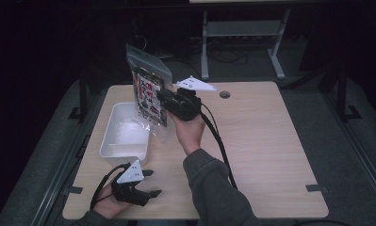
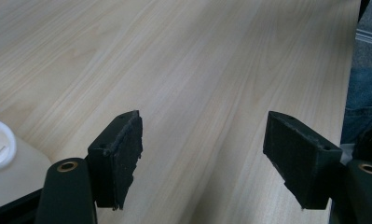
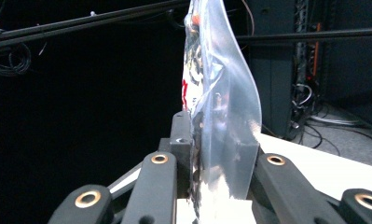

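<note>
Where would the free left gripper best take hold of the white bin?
On the white bin's near rim, coming from above with one jaw inside and one outside. It sits open-topped and upright on the table, its thin wall nearest the open left gripper.

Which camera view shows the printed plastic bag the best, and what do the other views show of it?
The high view: the plastic bag appears whole, printed face visible, upright above the white bin, clamped by the right gripper. The right gripper view shows it edge-on between the jaws. The left gripper view faces bare table.
</note>
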### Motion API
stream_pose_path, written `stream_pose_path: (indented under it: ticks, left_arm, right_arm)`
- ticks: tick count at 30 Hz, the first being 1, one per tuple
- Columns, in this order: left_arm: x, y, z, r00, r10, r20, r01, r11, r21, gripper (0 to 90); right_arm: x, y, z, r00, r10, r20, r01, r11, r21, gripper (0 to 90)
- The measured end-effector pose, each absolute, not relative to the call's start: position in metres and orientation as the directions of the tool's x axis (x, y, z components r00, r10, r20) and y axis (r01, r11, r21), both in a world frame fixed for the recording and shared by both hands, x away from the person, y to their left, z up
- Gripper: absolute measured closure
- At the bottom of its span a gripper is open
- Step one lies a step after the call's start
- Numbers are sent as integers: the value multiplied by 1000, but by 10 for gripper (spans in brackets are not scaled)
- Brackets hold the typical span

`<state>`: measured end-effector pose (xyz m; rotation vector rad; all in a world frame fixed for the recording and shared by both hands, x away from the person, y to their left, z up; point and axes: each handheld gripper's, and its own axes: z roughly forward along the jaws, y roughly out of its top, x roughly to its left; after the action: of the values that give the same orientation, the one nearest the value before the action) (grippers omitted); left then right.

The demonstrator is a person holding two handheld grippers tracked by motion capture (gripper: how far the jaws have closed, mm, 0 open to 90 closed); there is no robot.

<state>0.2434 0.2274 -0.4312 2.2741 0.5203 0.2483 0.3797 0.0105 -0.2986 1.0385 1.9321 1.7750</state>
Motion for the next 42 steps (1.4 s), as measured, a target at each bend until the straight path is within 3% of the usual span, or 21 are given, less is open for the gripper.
stream_pose_path:
  ticks: [16,42]
  left_arm:
    - [240,238,-433,890,453,43,293,-641,710,274]
    - [241,243,-433,887,460,39,296,-632,716,260]
  right_arm:
    - [398,50,-312,-673,694,255,310,-49,949,752]
    - [408,115,-355,-637,752,170,280,20,960,753]
